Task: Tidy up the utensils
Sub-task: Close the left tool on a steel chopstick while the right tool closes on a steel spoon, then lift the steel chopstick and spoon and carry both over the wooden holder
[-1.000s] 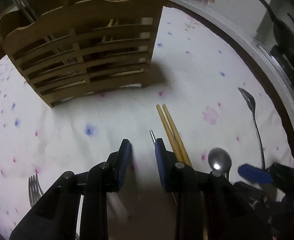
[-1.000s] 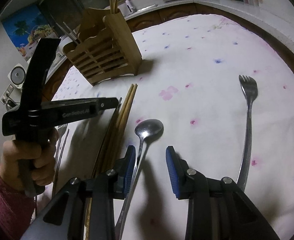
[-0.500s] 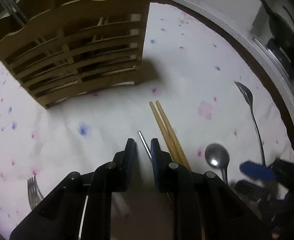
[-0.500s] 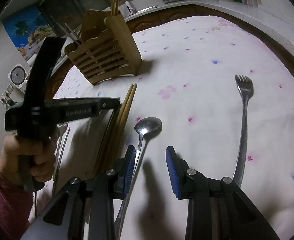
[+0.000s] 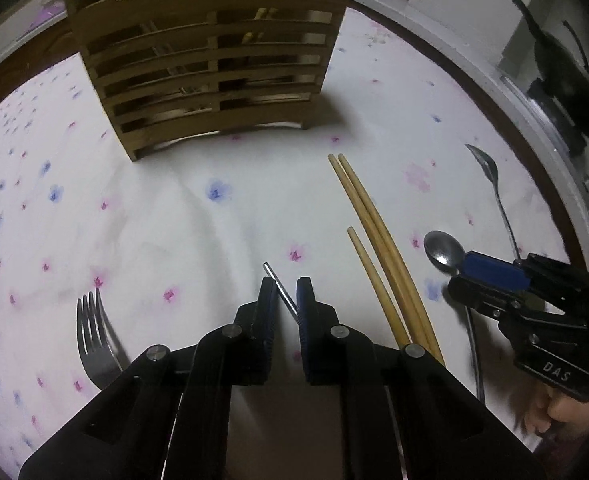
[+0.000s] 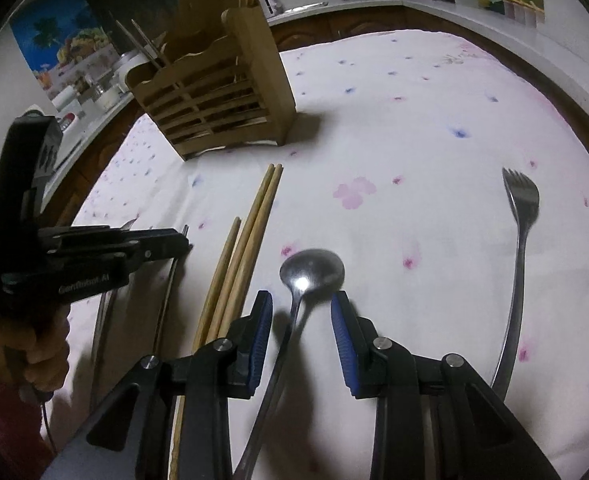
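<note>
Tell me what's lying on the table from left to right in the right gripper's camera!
Left gripper → wooden chopsticks → spoon → fork.

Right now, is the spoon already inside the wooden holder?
No, the spoon lies on the flowered tablecloth, between the open right gripper fingers, well apart from the wooden utensil holder.
</note>
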Demonstrator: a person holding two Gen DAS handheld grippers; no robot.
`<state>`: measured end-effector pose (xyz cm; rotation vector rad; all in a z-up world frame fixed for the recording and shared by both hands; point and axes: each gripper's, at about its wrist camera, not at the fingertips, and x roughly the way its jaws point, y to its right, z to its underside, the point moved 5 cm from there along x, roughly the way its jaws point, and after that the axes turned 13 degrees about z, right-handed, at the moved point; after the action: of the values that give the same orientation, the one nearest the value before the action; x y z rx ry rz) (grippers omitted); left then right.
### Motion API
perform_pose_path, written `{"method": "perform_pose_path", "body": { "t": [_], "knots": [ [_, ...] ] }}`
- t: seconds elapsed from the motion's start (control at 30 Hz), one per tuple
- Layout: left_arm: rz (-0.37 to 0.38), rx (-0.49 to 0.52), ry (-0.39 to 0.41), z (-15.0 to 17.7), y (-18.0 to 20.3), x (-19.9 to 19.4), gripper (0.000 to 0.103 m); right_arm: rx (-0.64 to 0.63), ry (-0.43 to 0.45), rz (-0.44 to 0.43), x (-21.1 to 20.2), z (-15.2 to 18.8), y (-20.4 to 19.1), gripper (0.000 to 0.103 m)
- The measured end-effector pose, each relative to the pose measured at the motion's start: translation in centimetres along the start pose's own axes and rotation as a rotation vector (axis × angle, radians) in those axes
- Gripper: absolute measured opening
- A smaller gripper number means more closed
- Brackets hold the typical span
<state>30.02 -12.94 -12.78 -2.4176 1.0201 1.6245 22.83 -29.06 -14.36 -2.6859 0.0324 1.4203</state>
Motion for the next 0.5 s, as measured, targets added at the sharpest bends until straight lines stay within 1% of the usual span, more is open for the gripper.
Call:
{"method": "perform_pose_path", "body": {
  "t": [0.03, 0.07, 0.13, 0.17, 0.2, 0.23, 0.3, 0.37, 0.5],
  "knots": [
    [-0.012, 0.008, -0.001, -0.1, 0.2, 0.1, 0.010, -0.006, -0.003, 0.006, 0.1, -0.1, -0.1, 0.028],
    [-0.019, 0.012, -0.002, -1.2, 1.3, 1.5, 0.010, -0.013, -0.006, 0.010, 0.2, -0.2, -0.2, 0.028],
    [-0.031, 0.024, 0.002, -1.4, 1.5, 1.8, 0.009, -0.026, -0.005, 0.019, 0.3, -0.3, -0.3, 0.026],
    [-0.035, 0.034, 0.005, -1.3, 1.6, 1.8, 0.008, -0.032, -0.003, 0.024, 0.3, -0.2, -0.3, 0.019],
    [-0.041, 0.047, 0.011, -1.0, 2.0, 2.0, 0.008, -0.035, 0.000, 0.023, 0.3, -0.2, -0.3, 0.016],
    [-0.039, 0.052, 0.017, -0.9, 2.1, 1.9, 0.006, -0.033, 0.001, 0.010, 0.3, -0.1, -0.3, 0.007],
    [-0.010, 0.040, 0.034, -0.6, 2.0, 1.4, 0.004, -0.031, 0.003, 0.000, 0.2, -0.1, -0.3, 0.005],
    [-0.013, 0.043, 0.059, -0.2, 2.1, 0.8, 0.003, -0.033, 0.020, -0.007, -0.4, -0.1, -0.4, 0.002],
    [-0.009, 0.036, 0.097, 0.5, 2.2, -0.7, 0.003, -0.026, 0.049, -0.029, -1.5, -0.4, -0.5, 0.002]
  ]
}}
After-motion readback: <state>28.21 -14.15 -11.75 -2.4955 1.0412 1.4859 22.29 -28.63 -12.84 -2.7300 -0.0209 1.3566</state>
